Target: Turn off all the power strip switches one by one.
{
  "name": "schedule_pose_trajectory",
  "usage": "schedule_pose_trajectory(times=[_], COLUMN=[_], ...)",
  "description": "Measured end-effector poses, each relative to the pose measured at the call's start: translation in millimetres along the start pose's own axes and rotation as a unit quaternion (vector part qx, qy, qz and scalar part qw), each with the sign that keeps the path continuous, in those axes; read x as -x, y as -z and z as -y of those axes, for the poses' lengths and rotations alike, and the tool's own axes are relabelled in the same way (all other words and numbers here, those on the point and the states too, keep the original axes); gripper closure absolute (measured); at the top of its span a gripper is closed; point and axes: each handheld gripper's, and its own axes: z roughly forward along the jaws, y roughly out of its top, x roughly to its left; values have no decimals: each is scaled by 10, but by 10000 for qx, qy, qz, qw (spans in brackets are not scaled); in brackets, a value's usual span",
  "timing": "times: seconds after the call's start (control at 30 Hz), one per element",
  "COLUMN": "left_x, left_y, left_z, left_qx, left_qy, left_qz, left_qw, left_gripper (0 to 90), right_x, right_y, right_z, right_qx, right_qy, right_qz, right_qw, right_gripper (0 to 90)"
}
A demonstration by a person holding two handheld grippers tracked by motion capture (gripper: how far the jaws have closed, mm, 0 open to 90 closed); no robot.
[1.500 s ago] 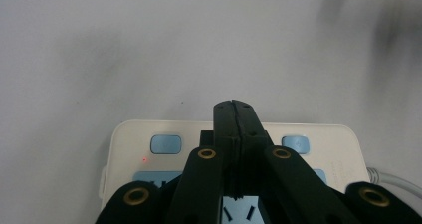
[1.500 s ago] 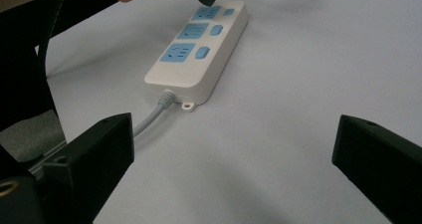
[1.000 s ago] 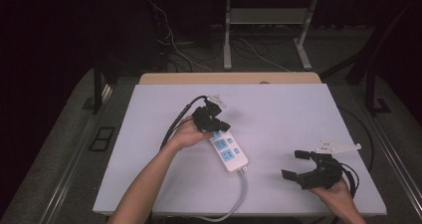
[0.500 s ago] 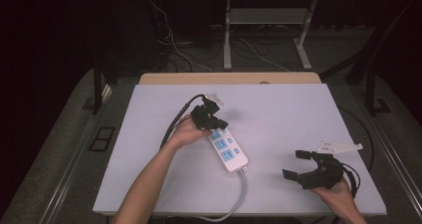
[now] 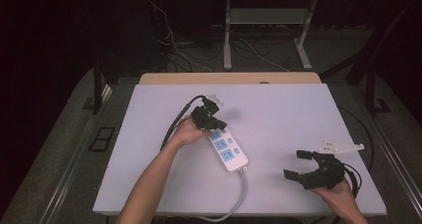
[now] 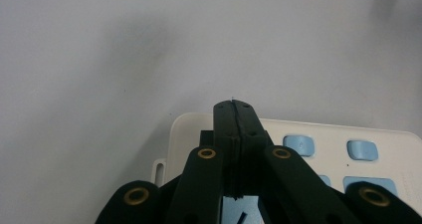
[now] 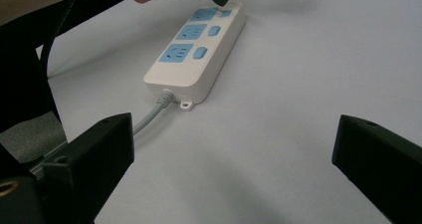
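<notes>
— So, from the high view, where is the power strip point(image 5: 227, 150) found?
— At table point(image 5: 298, 114) centre; the left gripper point(image 5: 215, 123), jaws pressed together, is poised at its twelve-o'clock end.
— And the left gripper view?
— A blue switch point(image 6: 300, 145) at three o'clock; it should be pressed squarely.
— The right gripper view?
— The right gripper point(image 7: 234, 169) is held wide apart, empty.
</notes>
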Motion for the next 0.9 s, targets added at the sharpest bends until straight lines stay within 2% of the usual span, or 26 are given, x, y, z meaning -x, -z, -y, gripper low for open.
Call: schedule_pose_trajectory(times=[0.3, 0.53, 0.7, 0.77, 0.9], left_x=[25, 23, -2, -21, -23], left_y=[-65, -77, -78, -85, -87], left_z=[2, 4, 15, 21, 22], left_qx=[-143, -139, -99, -37, -63], left_qy=[-78, -61, 57, 169, 198], left_qz=[-15, 17, 88, 102, 109], left_qw=[9999, 9999, 9999, 9998, 9997], left_gripper=[891, 893, 895, 896, 899], right_x=[2, 6, 1, 2, 7], right_y=[-3, -4, -7, -2, 8], right_z=[1, 3, 4, 4, 6], right_qx=[-18, -19, -28, -22, -2], right_qy=[13, 17, 21, 18, 0], right_qz=[-1, 0, 5, 3, 6], right_qw=[10000, 10000, 10000, 10000, 10000], right_gripper=[27, 27, 27, 28, 27])
